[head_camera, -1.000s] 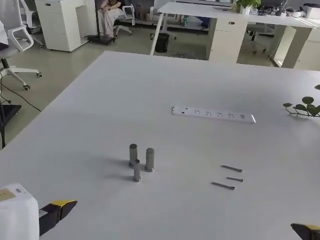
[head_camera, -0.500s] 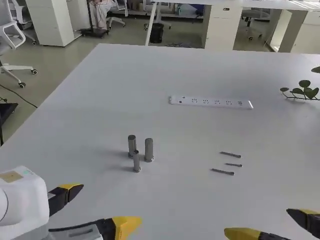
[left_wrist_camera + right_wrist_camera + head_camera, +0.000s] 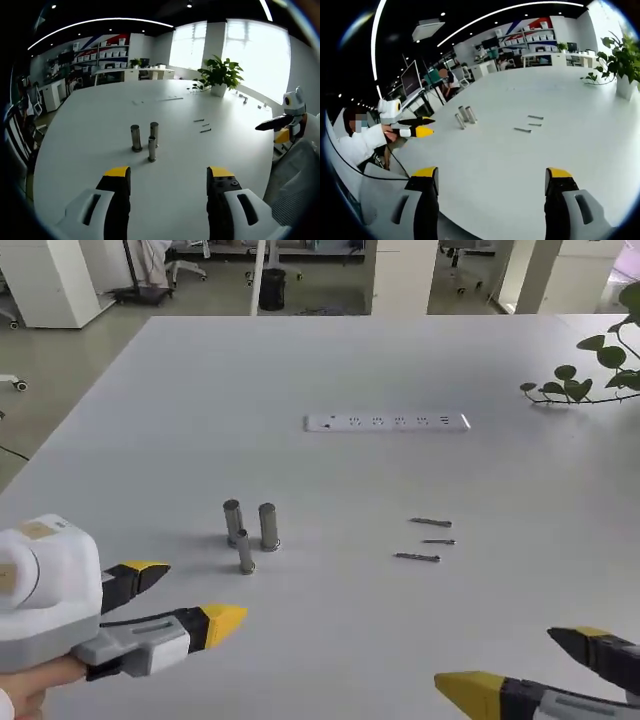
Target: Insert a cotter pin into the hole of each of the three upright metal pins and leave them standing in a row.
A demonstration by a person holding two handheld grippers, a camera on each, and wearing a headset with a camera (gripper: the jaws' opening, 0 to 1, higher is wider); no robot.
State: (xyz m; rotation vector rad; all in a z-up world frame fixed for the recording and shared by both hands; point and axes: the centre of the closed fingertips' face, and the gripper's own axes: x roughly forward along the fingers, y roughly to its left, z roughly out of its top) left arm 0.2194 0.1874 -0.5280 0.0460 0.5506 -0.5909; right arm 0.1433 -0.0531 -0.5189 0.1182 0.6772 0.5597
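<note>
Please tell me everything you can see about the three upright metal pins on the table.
The metal pins are three short grey cylinders of dull metal. All stand upright on the white table in a tight triangle, not a row: two side by side behind, one in front. Whether they touch each other I cannot tell, and their holes are too small to see. Nothing grips them. The cotter pins lie apart, to the right in the head view.

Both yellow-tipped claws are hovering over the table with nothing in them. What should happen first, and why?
Probably the right gripper should reach for the nearest cotter pin. Its fingers are open and empty, and all three cotter pins lie loose on the table, apart from the upright metal pins.
</note>
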